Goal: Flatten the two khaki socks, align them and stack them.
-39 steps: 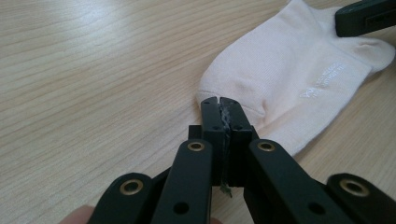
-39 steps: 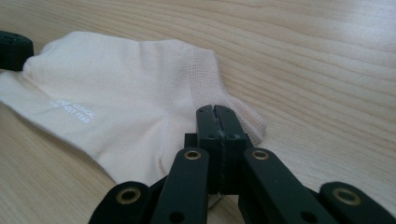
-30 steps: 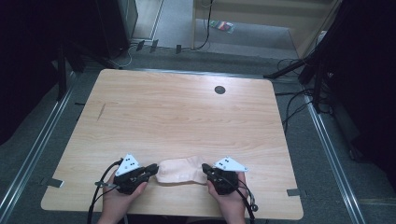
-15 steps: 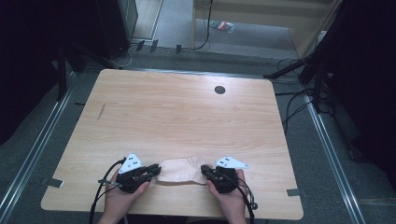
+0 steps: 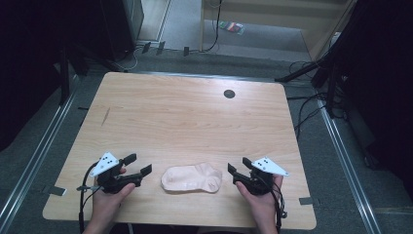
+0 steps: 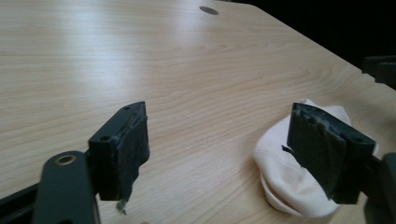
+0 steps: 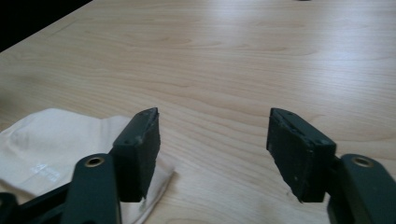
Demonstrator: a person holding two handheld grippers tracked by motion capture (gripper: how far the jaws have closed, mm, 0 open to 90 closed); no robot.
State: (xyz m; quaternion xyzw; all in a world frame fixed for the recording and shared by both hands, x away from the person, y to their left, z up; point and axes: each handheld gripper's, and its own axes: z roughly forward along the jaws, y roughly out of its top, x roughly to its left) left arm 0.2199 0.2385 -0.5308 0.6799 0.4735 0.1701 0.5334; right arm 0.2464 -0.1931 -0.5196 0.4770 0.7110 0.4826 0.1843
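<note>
One pale sock (image 5: 192, 178) lies flat near the near edge of the wooden table (image 5: 195, 117), between the two grippers and touching neither. Just to its left the left gripper (image 5: 138, 165) rests with jaws spread wide and nothing between them, the sock showing behind its right jaw in the left gripper view. Just to the sock's right the right gripper (image 5: 237, 168) is likewise wide and empty.

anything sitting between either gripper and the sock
Nothing visible. The sock lies on bare table between the left gripper and right gripper, both open, with only wood in the gaps.
</note>
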